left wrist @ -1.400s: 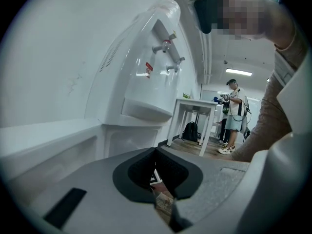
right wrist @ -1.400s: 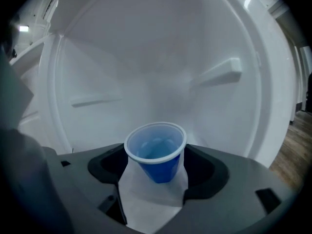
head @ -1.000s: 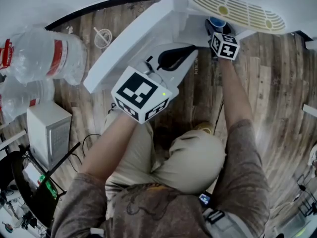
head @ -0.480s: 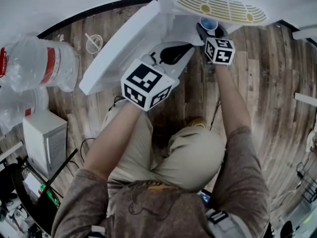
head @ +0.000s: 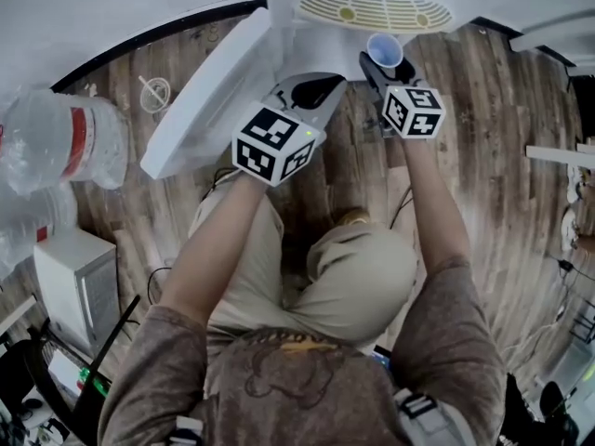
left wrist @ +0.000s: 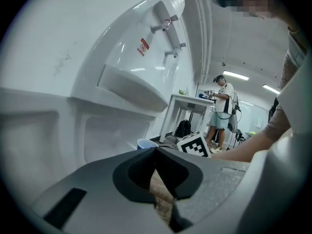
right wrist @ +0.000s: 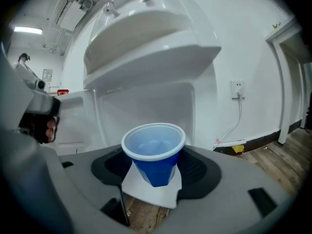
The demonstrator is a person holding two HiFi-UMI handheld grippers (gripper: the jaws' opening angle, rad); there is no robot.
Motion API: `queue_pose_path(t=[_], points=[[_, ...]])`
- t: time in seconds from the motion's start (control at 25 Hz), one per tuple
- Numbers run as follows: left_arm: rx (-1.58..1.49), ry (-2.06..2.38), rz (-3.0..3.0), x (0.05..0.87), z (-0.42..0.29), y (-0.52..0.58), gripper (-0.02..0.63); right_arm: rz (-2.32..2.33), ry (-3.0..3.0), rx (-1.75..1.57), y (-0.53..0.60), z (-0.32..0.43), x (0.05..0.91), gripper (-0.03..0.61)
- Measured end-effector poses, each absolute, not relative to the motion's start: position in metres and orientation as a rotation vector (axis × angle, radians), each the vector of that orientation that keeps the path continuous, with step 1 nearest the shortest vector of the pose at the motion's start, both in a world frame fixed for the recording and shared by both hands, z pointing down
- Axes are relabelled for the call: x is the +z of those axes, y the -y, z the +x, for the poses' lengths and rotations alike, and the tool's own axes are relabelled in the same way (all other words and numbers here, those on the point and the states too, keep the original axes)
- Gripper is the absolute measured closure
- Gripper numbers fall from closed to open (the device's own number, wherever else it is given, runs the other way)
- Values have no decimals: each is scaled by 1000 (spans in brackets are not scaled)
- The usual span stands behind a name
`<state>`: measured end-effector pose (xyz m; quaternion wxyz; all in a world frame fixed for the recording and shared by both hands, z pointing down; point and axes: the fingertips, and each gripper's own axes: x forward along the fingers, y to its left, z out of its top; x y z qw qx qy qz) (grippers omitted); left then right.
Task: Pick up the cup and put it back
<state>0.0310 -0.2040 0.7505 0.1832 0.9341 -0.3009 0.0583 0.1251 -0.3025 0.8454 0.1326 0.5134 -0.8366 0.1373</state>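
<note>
A blue plastic cup (head: 384,50) with a white rim stands upright between the jaws of my right gripper (head: 376,63), which is shut on it and holds it in the air. In the right gripper view the cup (right wrist: 154,152) sits in front of the white dispenser's basin (right wrist: 146,38), below its overhanging ledge. My left gripper (head: 307,91) hovers just left of it, jaws together with nothing between them. In the left gripper view the left gripper (left wrist: 156,152) shows its tips meeting, with the cup's rim (left wrist: 146,144) beyond them.
The dispenser's slotted drip tray (head: 376,12) is straight ahead, with a white open panel (head: 209,91) slanting to its left. Large water bottles (head: 56,142) and a white box (head: 79,282) stand at the left. A person (left wrist: 223,111) stands by a table far off.
My right gripper has risen with the cup, from low beside the dispenser's base up toward the drip tray. The left gripper has drifted a little toward the dispenser.
</note>
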Motion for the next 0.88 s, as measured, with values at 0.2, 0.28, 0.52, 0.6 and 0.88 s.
queue_pose_path(t=[0.2,0.28,0.52,0.6,0.88], points=[[194,823,2655,756,39,203,612,1481,2440,400,271,131,809,287],[192,803,2666,755,42,203,612,1481,2437,395,259,133,795,285],[177,737,2702,746,52,195,612,1460,2425,344,220,141,758,285],[185,705,2724,745,56,188,612,1457,2416,311,205,143,748,285],[188,650,2766,737,48,176,612,1436,2403,338,163,141,741,282]])
